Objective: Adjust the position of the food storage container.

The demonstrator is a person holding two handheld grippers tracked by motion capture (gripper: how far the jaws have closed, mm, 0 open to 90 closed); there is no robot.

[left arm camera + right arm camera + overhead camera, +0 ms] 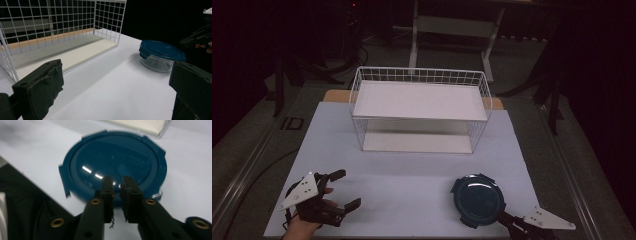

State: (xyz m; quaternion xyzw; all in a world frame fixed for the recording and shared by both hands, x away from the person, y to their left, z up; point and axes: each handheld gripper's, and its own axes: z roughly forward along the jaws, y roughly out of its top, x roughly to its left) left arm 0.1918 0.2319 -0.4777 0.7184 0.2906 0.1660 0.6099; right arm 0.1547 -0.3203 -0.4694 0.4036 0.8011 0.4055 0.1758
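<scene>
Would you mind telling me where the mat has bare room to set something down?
The widest free patch lies between the wire rack, the left gripper and the blue-lidded container. The rack's top shelf is bare too. It is crowded at the near right corner, where the right gripper meets the container.

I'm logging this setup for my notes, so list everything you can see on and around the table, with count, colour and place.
Round container: one, clear body with dark blue clip lid, near right of the table.
Wire rack: one, white, two white shelf boards, far middle of the table.
Table: one, white top with a wooden strip along its far edge.
Frame: one, white, on the floor behind the table.
Left gripper: one, black with a grey plate, near left corner, jaws wide apart, nothing between them.
Right gripper: one, black, jaws nearly together above the lid's near edge; whether they pinch it is unclear.
Hand: one, holding the left gripper.
</scene>
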